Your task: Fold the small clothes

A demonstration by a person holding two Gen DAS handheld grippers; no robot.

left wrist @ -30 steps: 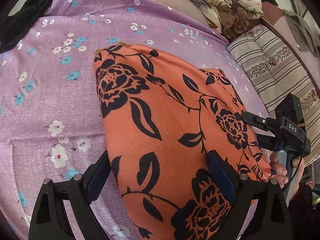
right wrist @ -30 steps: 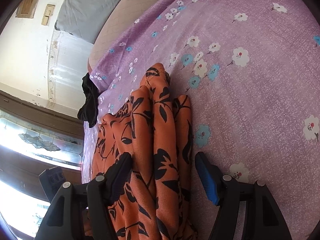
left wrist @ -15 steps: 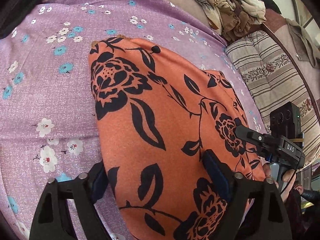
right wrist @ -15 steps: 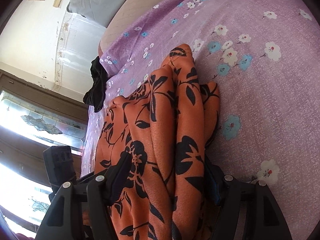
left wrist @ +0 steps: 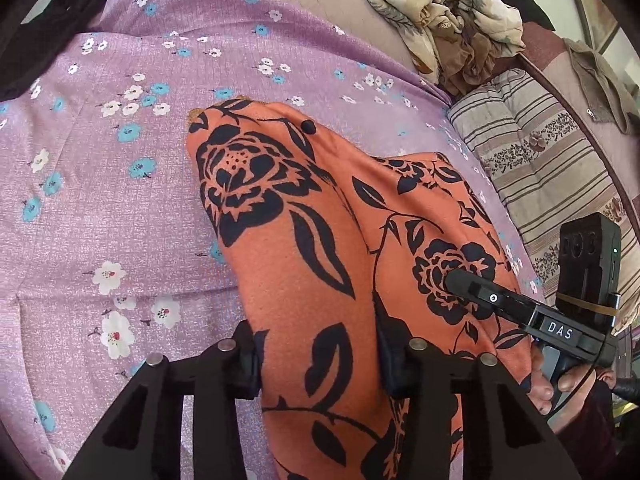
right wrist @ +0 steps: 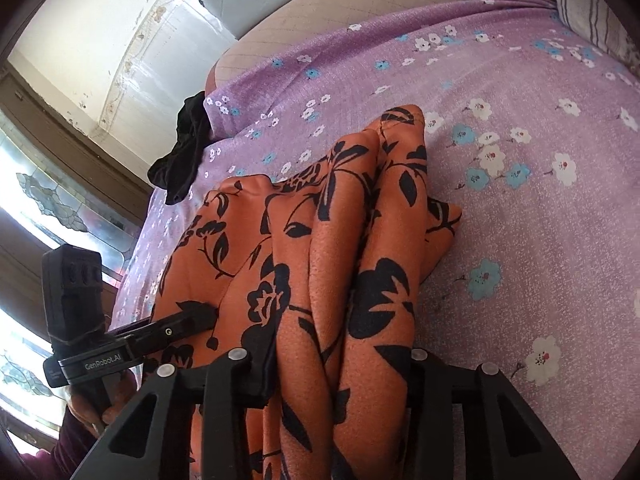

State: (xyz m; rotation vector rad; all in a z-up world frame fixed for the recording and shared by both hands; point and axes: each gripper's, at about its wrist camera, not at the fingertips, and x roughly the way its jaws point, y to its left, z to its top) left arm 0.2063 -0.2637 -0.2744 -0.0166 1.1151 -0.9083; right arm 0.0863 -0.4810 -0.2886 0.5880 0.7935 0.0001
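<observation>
Orange garment [left wrist: 320, 280], thin matte knit with black rose and leaf print, lies bunched in long soft ridges on the bed, over a purple sheet [left wrist: 120, 208] dotted with small white and blue flowers. Left claw [left wrist: 320, 354] has just been closing and now clamps a raised fold of the near edge of the garment, pads pressed into the cloth on both sides. Right claw [right wrist: 344, 364] has also just been closing; it pinches a thick bundle of several pleats, fabric bulging up between its fingers. Each claw shows in the other's view, gripped by a hand [left wrist: 548, 384], both at the garment's near end. Garment's far tip narrows toward the middle of the bed. Farther: black cloth [right wrist: 180, 156] hanging off the sheet's far edge, a crumpled beige floral pile [left wrist: 452, 20], a striped cushion [left wrist: 540, 160].
</observation>
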